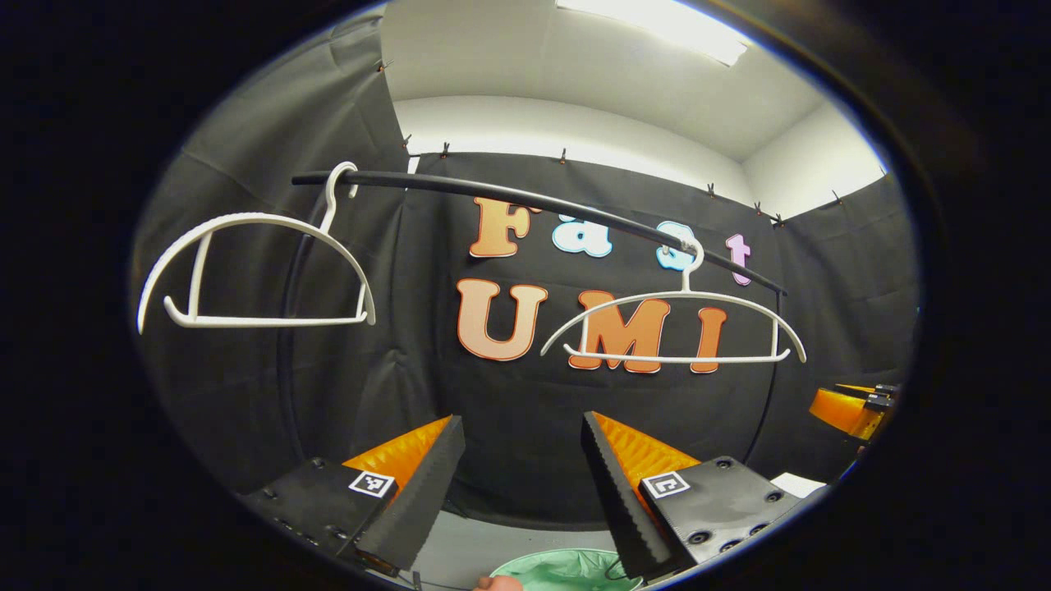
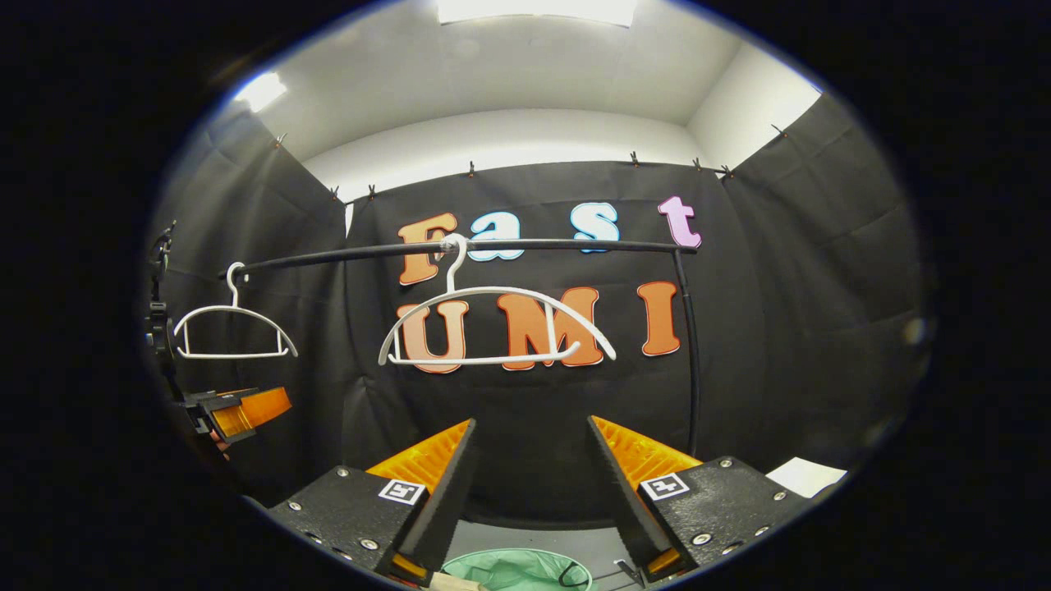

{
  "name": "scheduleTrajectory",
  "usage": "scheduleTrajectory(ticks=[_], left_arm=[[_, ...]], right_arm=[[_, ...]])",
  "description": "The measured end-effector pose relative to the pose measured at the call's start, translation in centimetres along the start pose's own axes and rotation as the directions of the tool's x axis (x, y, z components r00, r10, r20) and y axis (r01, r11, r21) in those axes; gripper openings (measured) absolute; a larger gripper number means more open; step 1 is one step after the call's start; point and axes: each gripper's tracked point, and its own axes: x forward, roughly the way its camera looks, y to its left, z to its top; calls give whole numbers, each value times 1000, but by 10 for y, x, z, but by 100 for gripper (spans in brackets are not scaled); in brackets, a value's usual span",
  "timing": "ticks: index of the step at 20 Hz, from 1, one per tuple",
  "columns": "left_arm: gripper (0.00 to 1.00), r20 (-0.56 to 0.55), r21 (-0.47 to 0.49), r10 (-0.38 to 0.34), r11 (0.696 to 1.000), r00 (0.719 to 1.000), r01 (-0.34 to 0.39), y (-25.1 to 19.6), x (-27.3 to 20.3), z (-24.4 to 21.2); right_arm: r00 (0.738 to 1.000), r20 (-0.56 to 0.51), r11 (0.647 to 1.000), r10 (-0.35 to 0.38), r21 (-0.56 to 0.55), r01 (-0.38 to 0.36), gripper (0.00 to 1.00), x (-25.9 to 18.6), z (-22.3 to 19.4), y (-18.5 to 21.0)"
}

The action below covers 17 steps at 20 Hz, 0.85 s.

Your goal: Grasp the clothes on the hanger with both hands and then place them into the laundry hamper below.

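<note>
Round green-lined laundry hamper [image 1: 566, 573]: its lower part is running off the bottom edge of the left gripper view; in the right gripper view its rim [image 2: 517, 568] is likewise being cut off. Small tan object [image 1: 497, 584] at the hamper's edge: showing too little to identify. White flat sheet [image 2: 805, 476] low right: partly lying behind the gripper body.

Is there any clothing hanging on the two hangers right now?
No, both white hangers hang bare on the black rail, with no garment on either.
</note>
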Motion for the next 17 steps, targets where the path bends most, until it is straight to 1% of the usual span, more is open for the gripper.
scheduleTrajectory(ticks=[2, 3, 4, 6, 7, 8, 11, 12, 17], left_arm=[[94, 2, 1, 7, 1000, 1000, -7, 1, 4, 0], [88, 5, 5, 14, 1000, 1000, -14, 3, 7, 0], [87, 5, 9, 17, 1000, 1000, -17, 4, 11, 0], [88, 8, 14, 17, 1000, 1000, -17, 3, 16, -1], [94, 11, 15, 13, 1000, 1000, -14, 2, 18, 1], [88, 18, 16, 8, 1000, 1000, -9, 0, 20, 2], [88, 28, 24, -6, 1000, 1000, 5, -4, 24, 3], [94, 34, 26, -10, 1000, 999, 9, -4, 25, 4], [94, 34, 27, -8, 1000, 999, 7, 1, 28, 3]], right_arm=[[1000, 22, 1000, -2, -1, 2, 80, 2, 3, -1], [999, 32, 1000, -3, -4, 3, 80, 2, 5, -1], [999, 39, 1000, -3, -7, 4, 80, 4, 6, 0], [999, 41, 1000, -6, -13, 6, 80, 7, 7, -1], [999, 40, 1000, -5, -10, 5, 80, 9, 6, -1], [999, 37, 1000, -5, -8, 5, 80, 10, 5, -1], [999, 37, 1000, -13, -7, 14, 80, 14, 4, -2], [999, 42, 1000, -15, -7, 15, 80, 15, 6, -2], [999, 52, 1000, -14, -10, 15, 80, 19, 8, 3]])
